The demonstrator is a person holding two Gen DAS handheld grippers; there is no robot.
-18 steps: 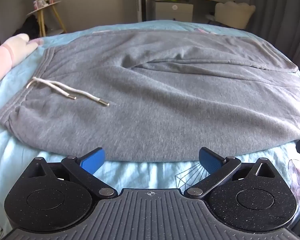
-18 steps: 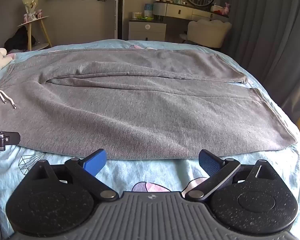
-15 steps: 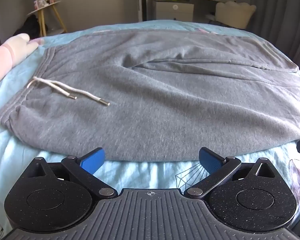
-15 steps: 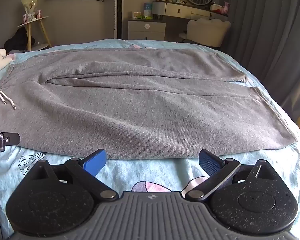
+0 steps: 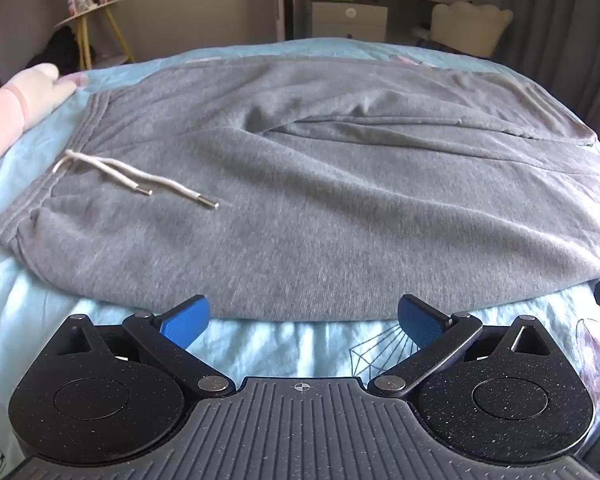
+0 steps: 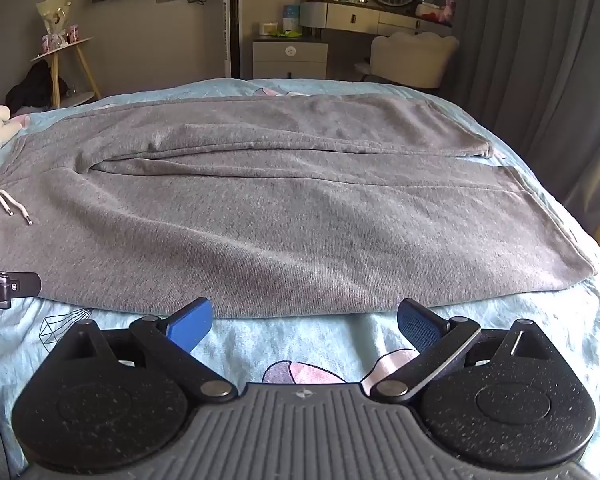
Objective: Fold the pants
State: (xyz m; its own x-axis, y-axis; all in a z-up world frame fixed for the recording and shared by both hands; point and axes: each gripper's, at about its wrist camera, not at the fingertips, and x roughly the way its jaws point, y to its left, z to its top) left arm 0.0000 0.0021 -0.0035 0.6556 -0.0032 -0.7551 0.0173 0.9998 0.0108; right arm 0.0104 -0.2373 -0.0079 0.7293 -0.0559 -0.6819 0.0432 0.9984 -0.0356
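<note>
Grey sweatpants [image 5: 320, 184] lie spread flat across a light blue bed, waistband at the left with a white drawstring [image 5: 136, 178], legs running to the right. They also show in the right wrist view [image 6: 300, 216], leg hems at the right. My left gripper [image 5: 302, 322] is open and empty, just short of the pants' near edge by the hip. My right gripper [image 6: 304, 326] is open and empty, just short of the near edge of the front leg. The left gripper's tip [image 6: 8, 286] shows at the left edge of the right wrist view.
The bed sheet [image 6: 300, 344] has cartoon prints. A pink and white plush [image 5: 16, 100] lies by the waistband at far left. Beyond the bed stand a small round side table [image 6: 64, 56], a dresser with a mirror [image 6: 340, 20], a cream chair [image 6: 412, 56] and dark curtains [image 6: 540, 60].
Almost nothing has changed. Both grippers stay open and hold nearly still at the pants' near edge.
</note>
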